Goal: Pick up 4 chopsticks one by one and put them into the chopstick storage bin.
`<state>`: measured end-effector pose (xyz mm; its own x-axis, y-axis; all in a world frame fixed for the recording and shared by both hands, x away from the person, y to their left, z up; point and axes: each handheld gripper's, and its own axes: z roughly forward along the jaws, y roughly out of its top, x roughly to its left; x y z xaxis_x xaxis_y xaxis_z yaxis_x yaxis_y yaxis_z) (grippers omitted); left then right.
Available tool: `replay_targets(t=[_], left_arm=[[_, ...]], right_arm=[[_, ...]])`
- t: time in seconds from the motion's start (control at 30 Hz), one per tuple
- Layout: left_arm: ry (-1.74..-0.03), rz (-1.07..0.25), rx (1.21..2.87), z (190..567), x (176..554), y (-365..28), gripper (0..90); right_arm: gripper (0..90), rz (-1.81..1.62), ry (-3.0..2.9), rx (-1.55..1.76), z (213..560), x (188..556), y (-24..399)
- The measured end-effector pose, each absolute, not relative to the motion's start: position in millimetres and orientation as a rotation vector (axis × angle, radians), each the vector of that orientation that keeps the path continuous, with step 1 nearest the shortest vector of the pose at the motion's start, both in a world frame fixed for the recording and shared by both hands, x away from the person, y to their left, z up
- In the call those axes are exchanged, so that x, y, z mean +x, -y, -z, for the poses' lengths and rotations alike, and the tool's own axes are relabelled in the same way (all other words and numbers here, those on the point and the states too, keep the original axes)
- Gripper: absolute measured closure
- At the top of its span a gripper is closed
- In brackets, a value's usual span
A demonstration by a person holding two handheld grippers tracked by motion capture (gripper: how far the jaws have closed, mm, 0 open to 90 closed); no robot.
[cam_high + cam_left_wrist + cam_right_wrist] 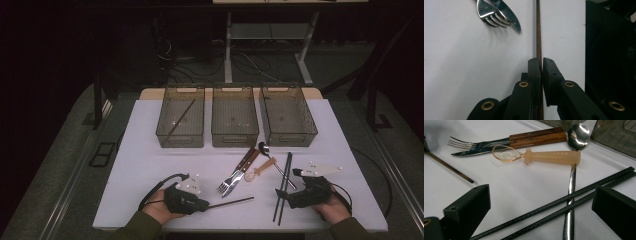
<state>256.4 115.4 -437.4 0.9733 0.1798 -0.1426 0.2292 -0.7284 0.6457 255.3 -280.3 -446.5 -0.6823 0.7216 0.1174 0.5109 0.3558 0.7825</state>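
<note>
Gripping brown chopstick [538,30], left gripper [541,65]

Both forearms come in from the near edge of the counter, each hand wrapped around the body of its gripper. The left gripper [204,204] lies low and level, pointing toward the right hand; its jaws are pressed together on a thin brown stick [538,37] that runs straight out ahead of them. The right gripper [278,192] points toward the left hand, its jaws standing wide apart and gripping nothing. A cable loops back from each gripper.
</note>
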Motion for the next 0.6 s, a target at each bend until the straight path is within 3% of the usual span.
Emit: replay_targets(t=[0.6], left_arm=[[-0.4, 0.106, 2.276, 423.0, 260.3, -122.9, 85.0]], right_arm=[[1.6, -1.232, -2.374, 1.103, 446.5, 255.3, 280.2]])
